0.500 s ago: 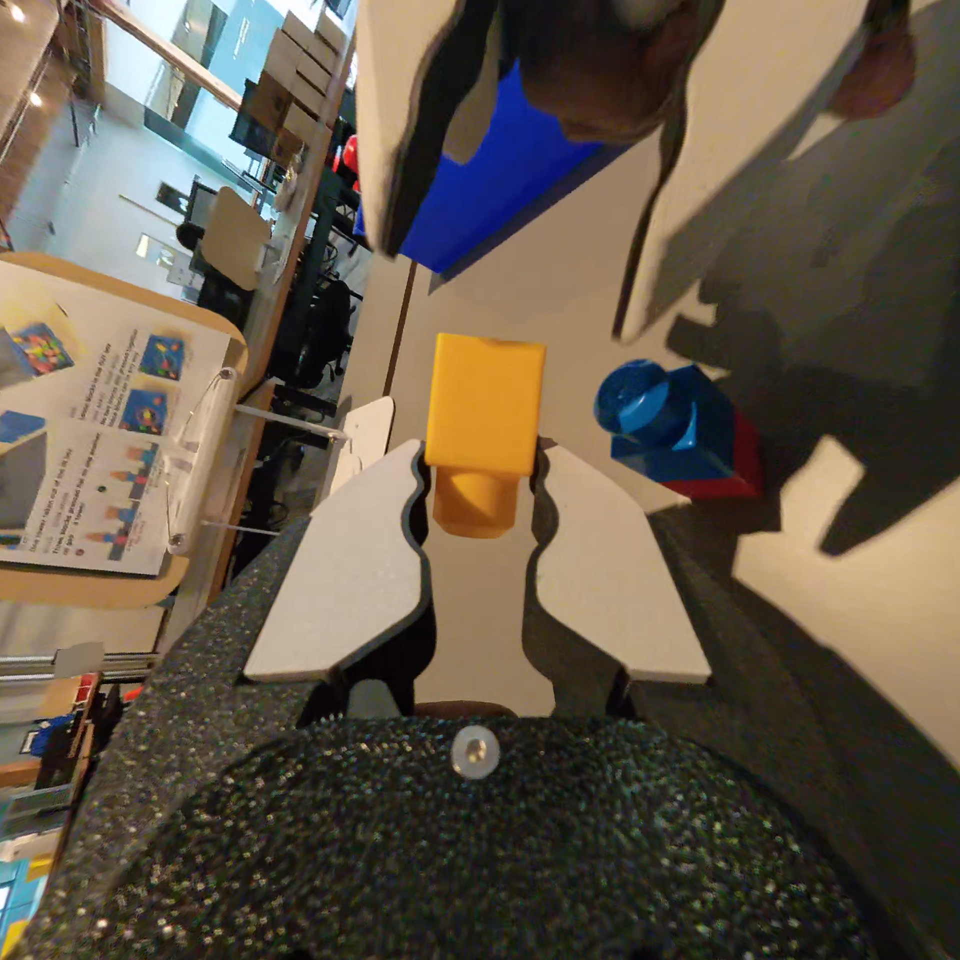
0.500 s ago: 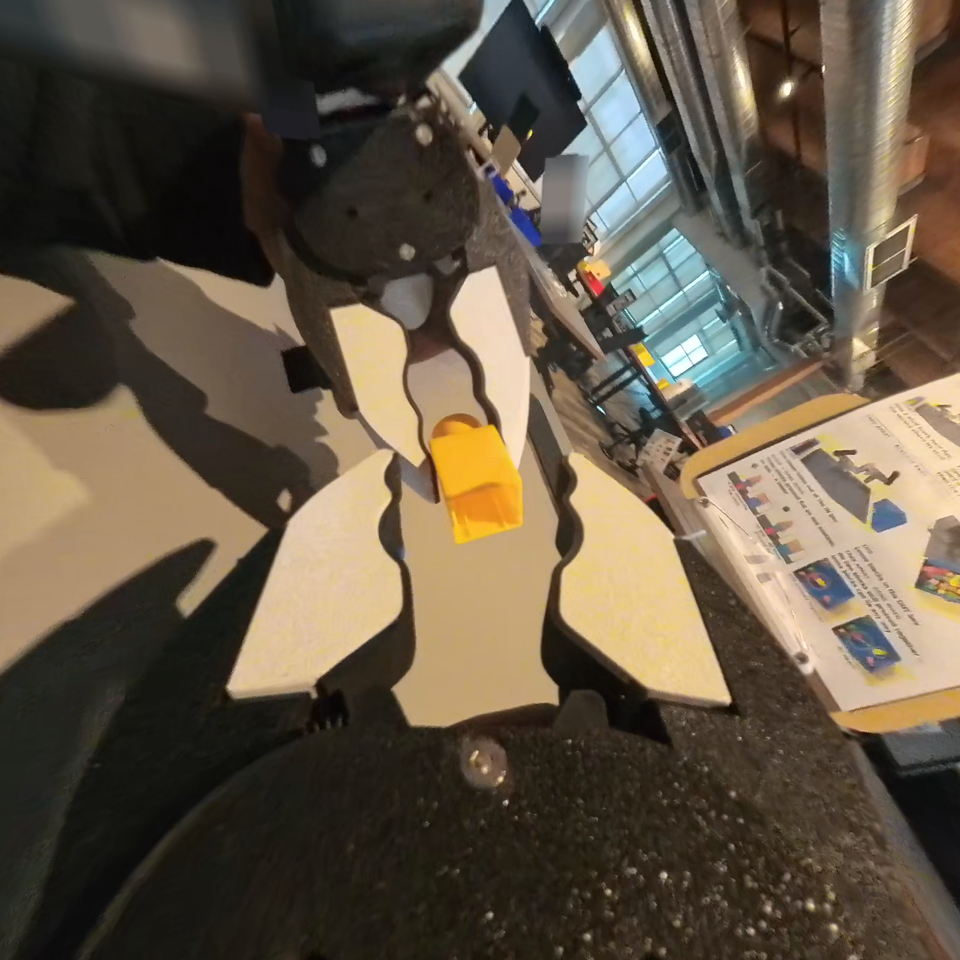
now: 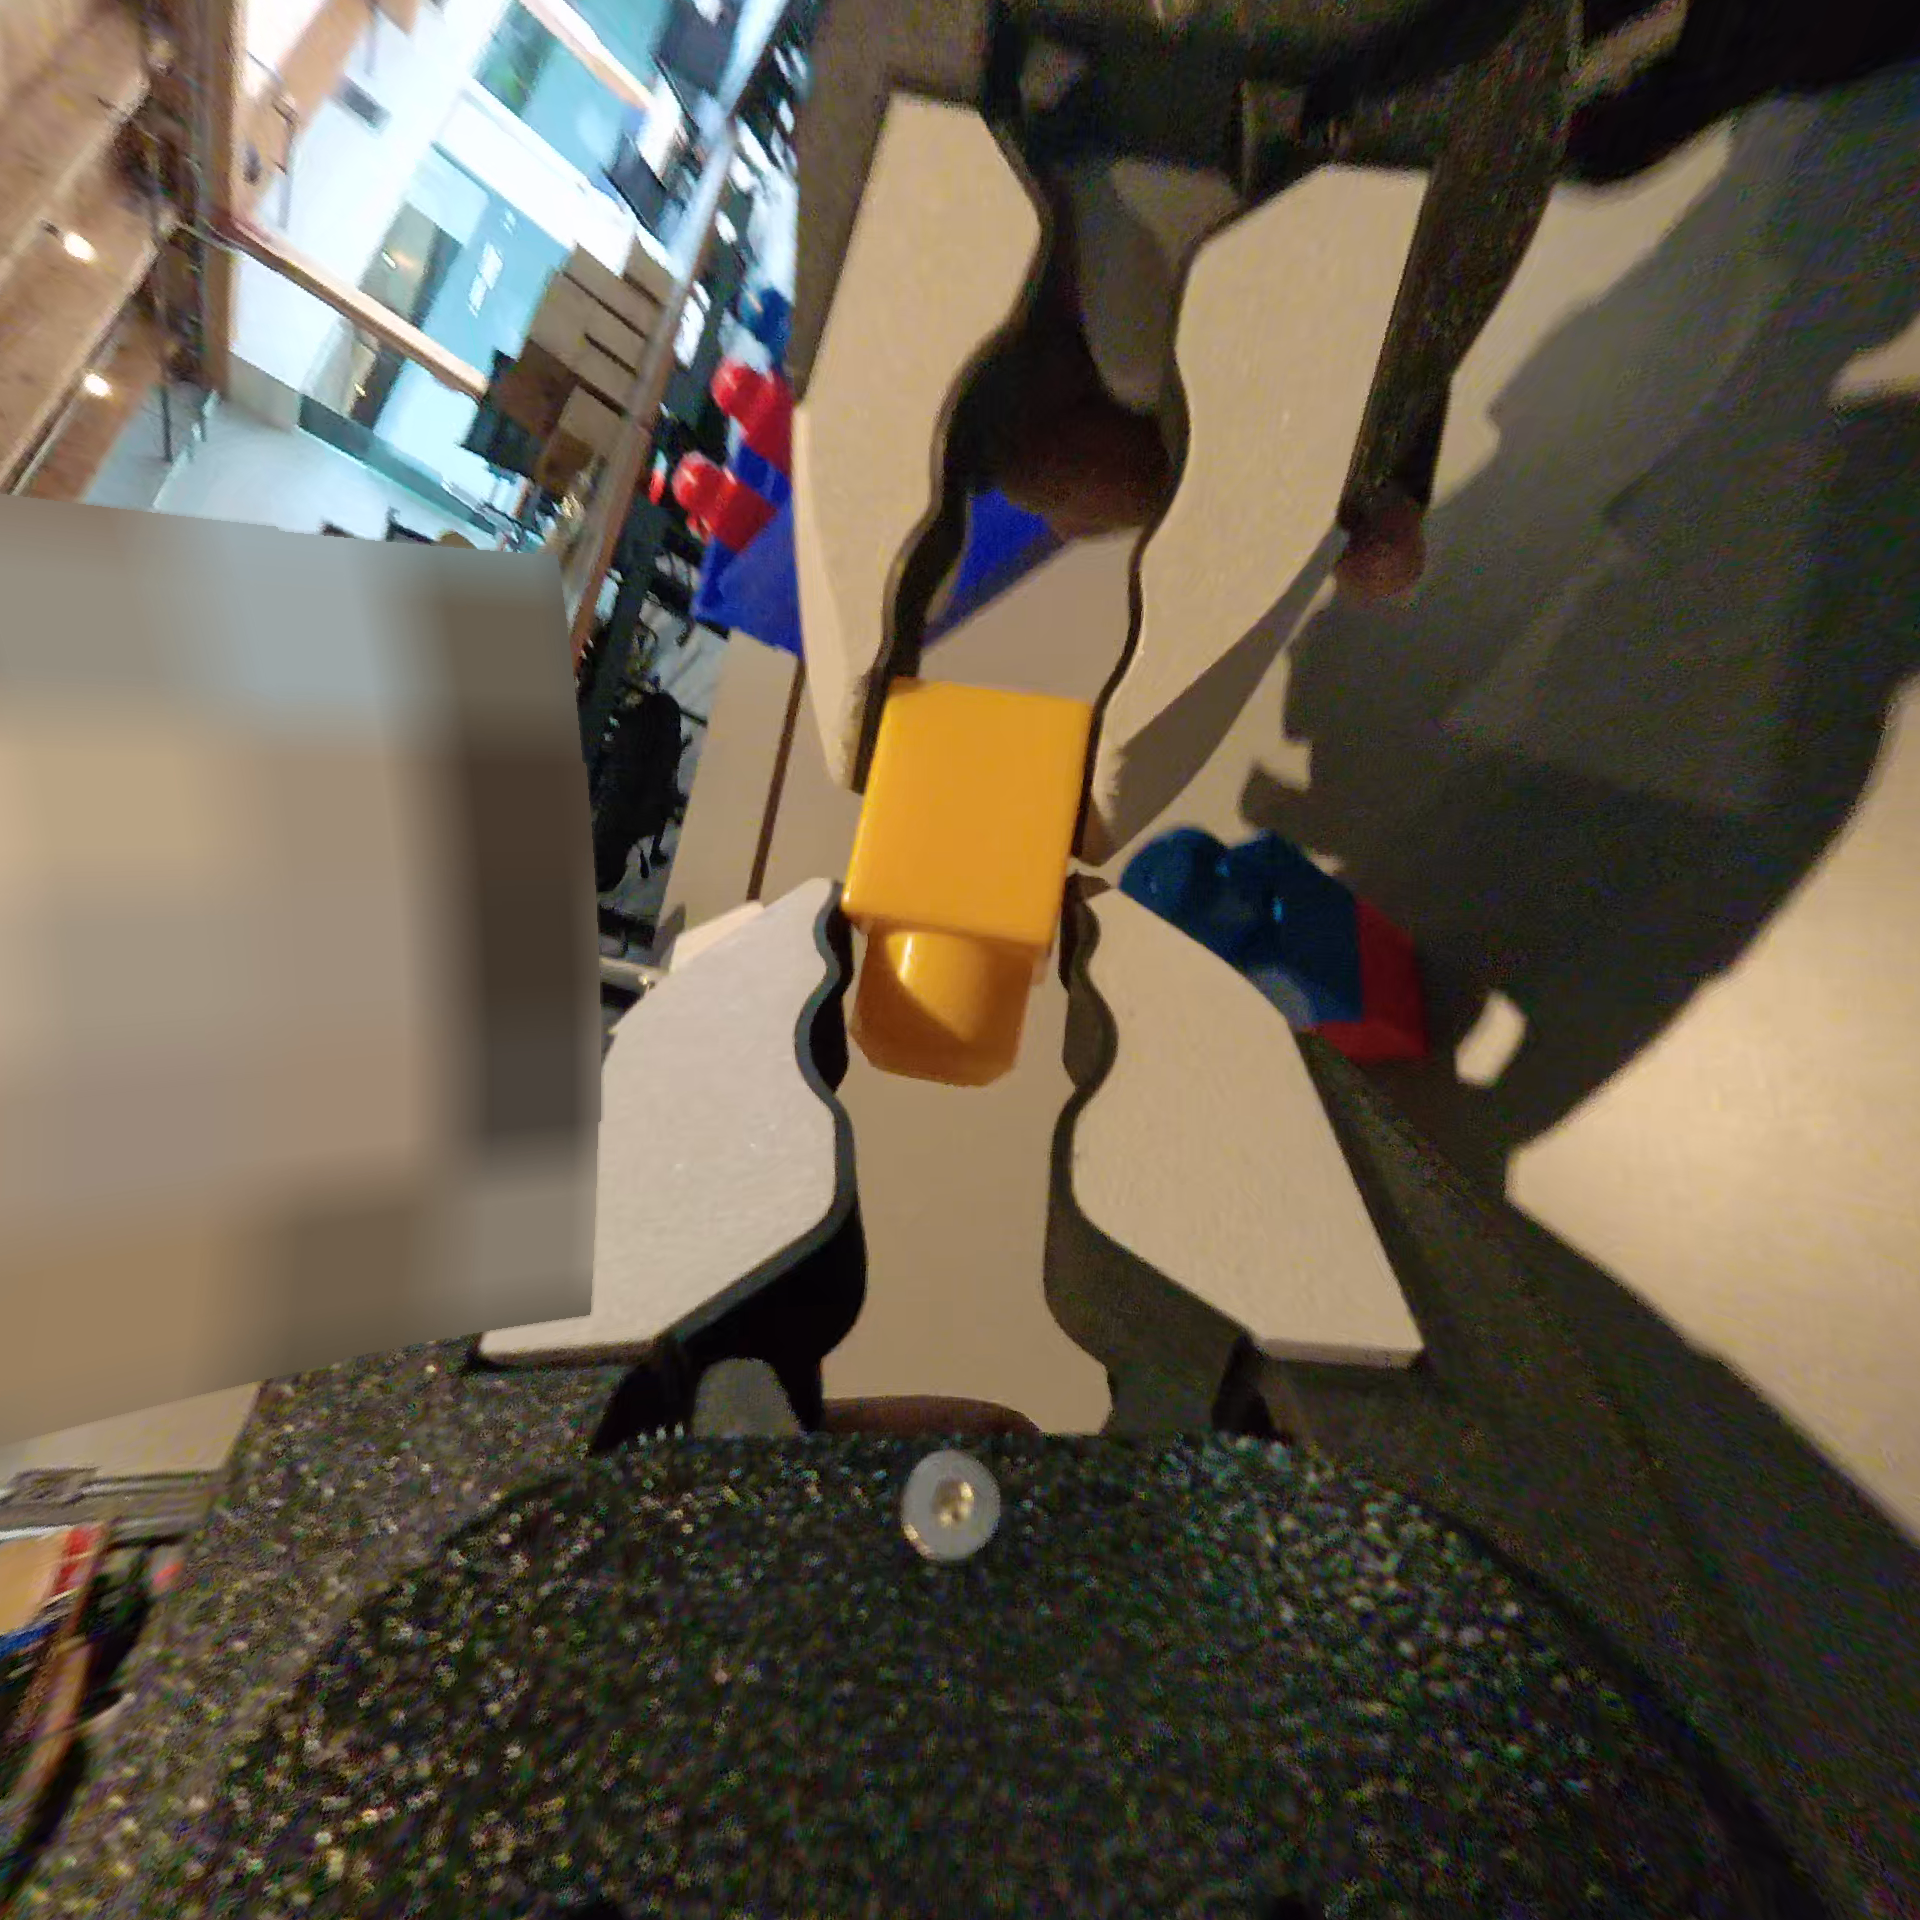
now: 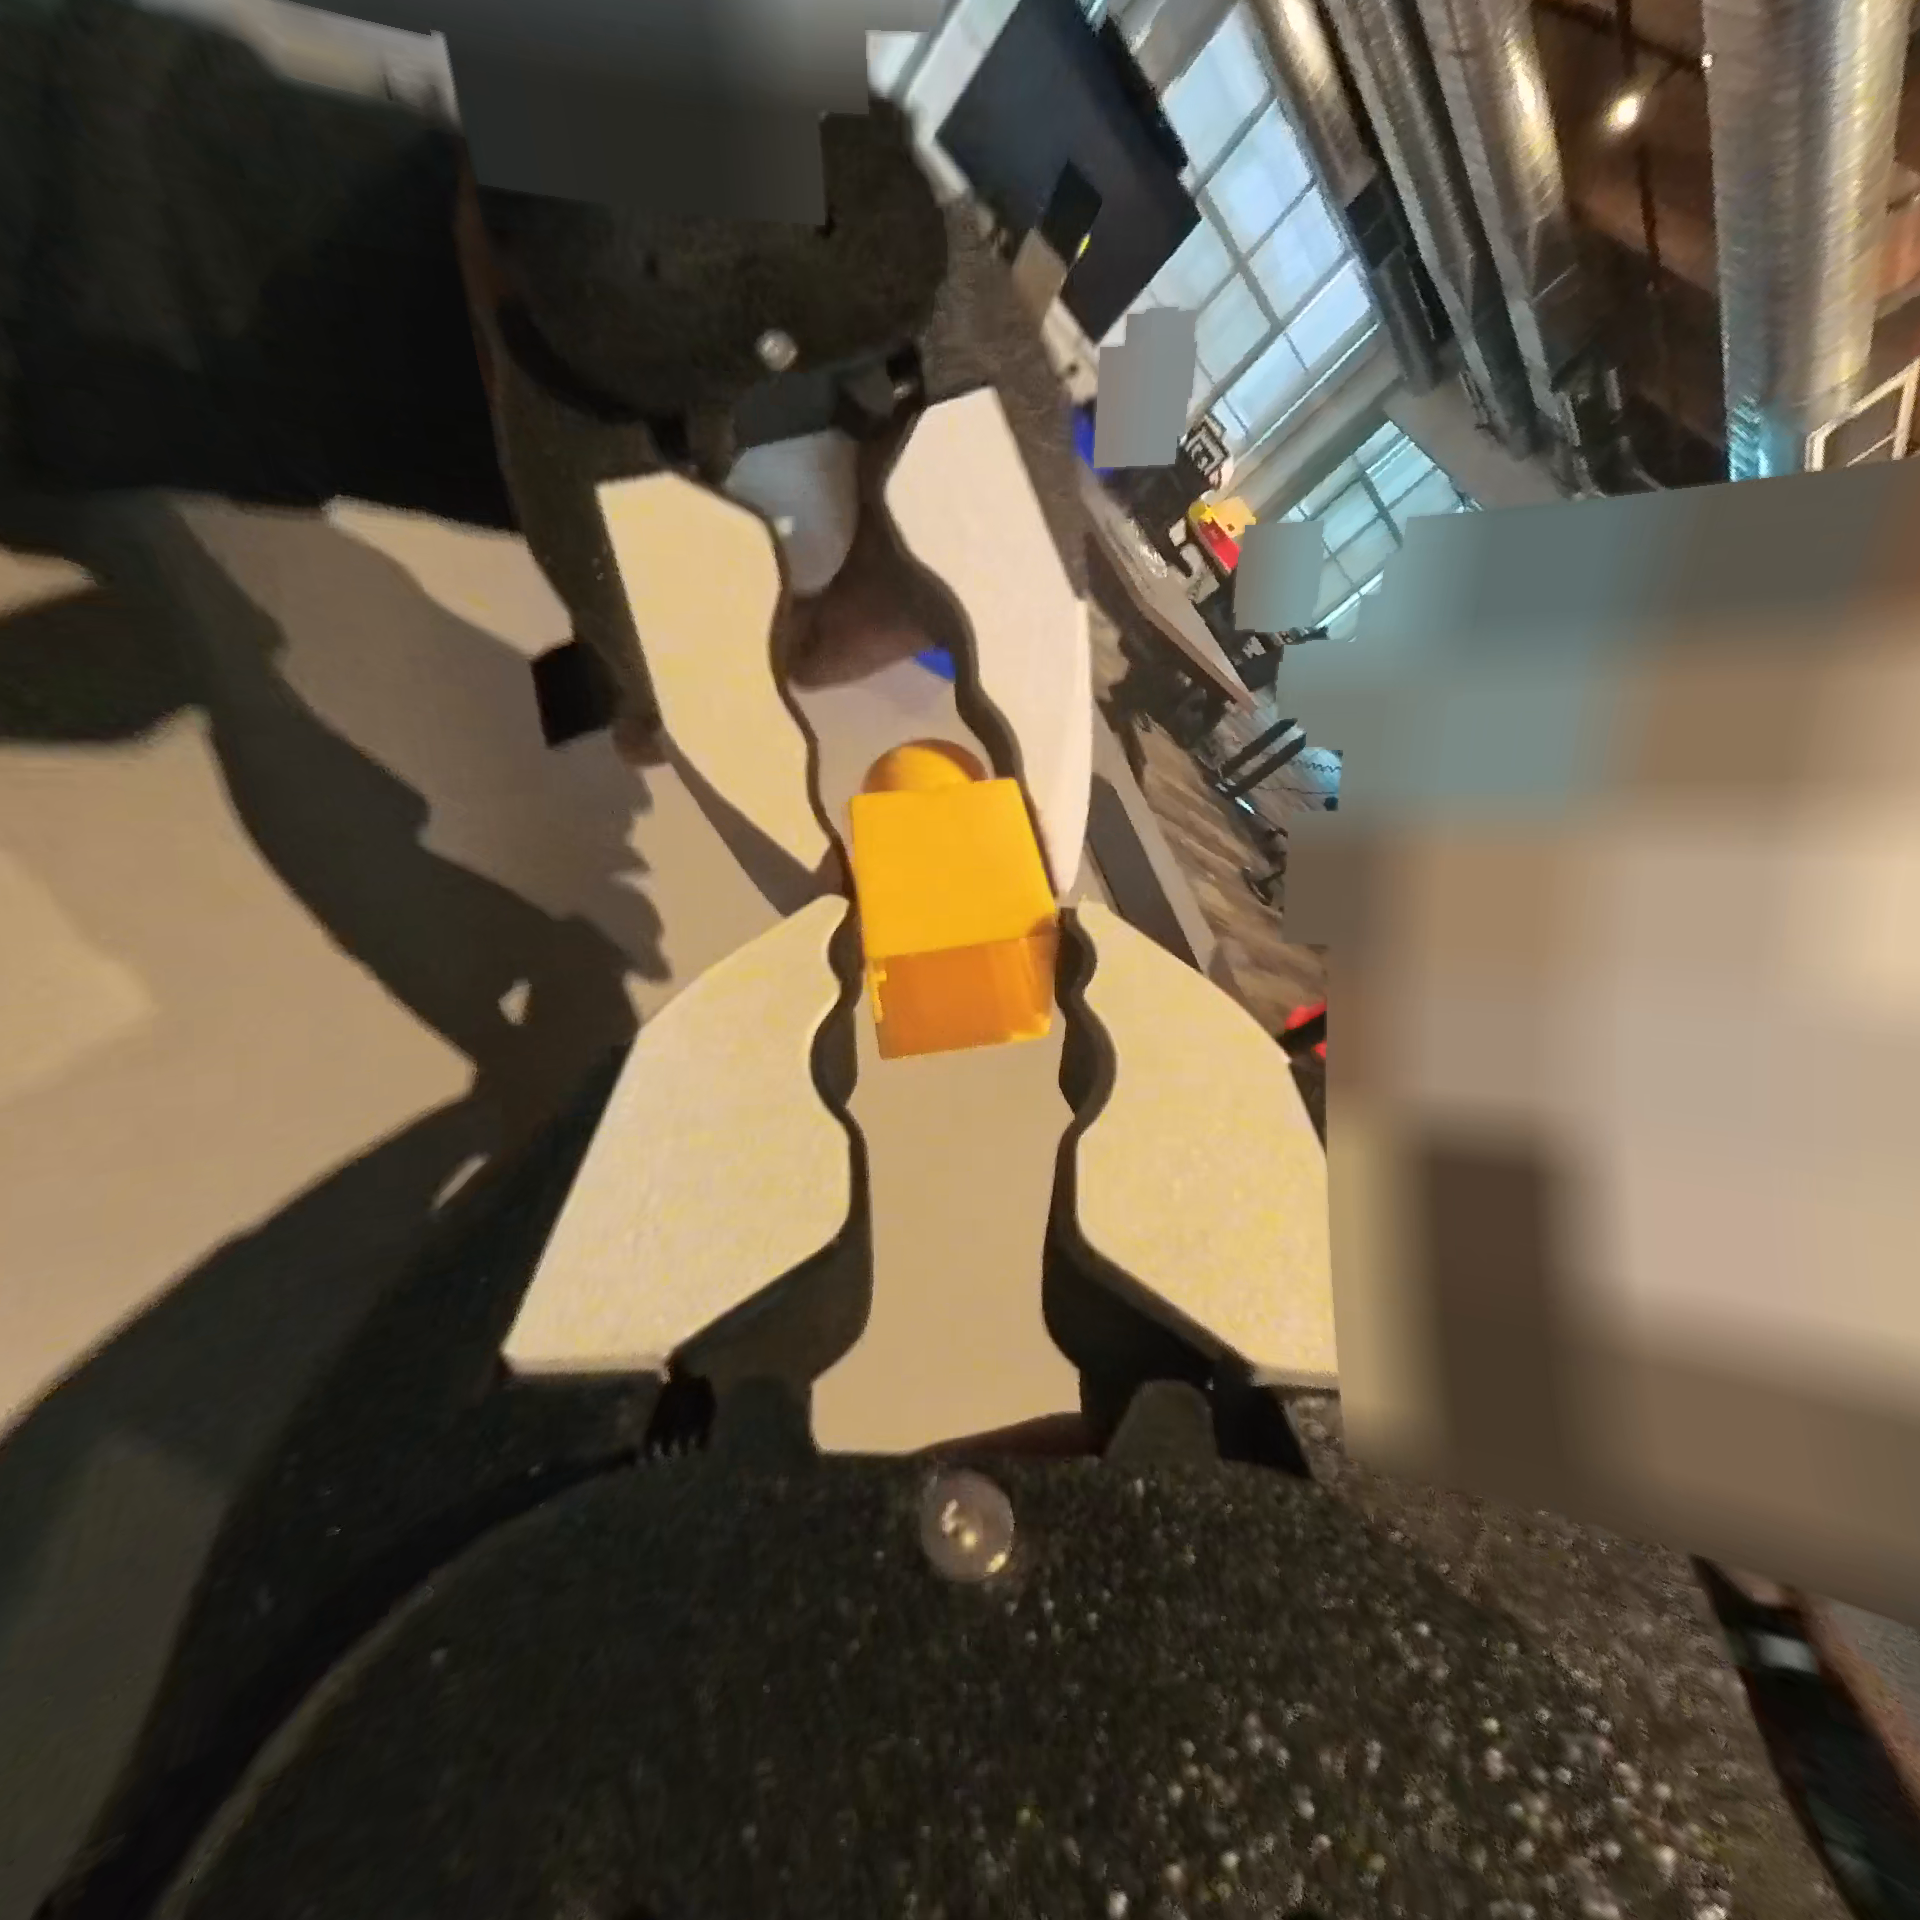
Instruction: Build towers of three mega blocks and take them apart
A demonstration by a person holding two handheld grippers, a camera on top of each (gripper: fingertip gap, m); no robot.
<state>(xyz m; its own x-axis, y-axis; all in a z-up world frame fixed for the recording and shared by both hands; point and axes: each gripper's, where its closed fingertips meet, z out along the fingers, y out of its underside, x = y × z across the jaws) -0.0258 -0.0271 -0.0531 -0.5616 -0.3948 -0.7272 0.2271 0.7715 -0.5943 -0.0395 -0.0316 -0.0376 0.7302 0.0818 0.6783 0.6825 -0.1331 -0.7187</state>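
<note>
A yellow mega block (image 3: pixel 966 810) is held in the air above the table, stud towards my left gripper. My left gripper (image 3: pixel 954 894) is shut on its stud end. My right gripper (image 3: pixel 982 758) reaches in from the opposite side, and its fingertips press the block's far end. In the right wrist view the yellow block (image 4: pixel 945 873) sits between my right gripper (image 4: pixel 954 920) fingertips, with the left gripper (image 4: pixel 945 831) facing it. A blue block (image 3: pixel 1247 914) stuck on a red block (image 3: pixel 1382 987) lies on its side on the table to the right.
A blue bin (image 3: pixel 748 582) with red blocks (image 3: pixel 727 488) and blue ones stands at the table's far edge. The pale table (image 3: pixel 1714 1247) stretches to the right under the grippers' shadows. A person's hands hold both grippers. Left and right tips are no more than a few centimetres apart.
My right gripper has moved in towards the left one and closed its fingers on the yellow block. The left gripper still holds the block.
</note>
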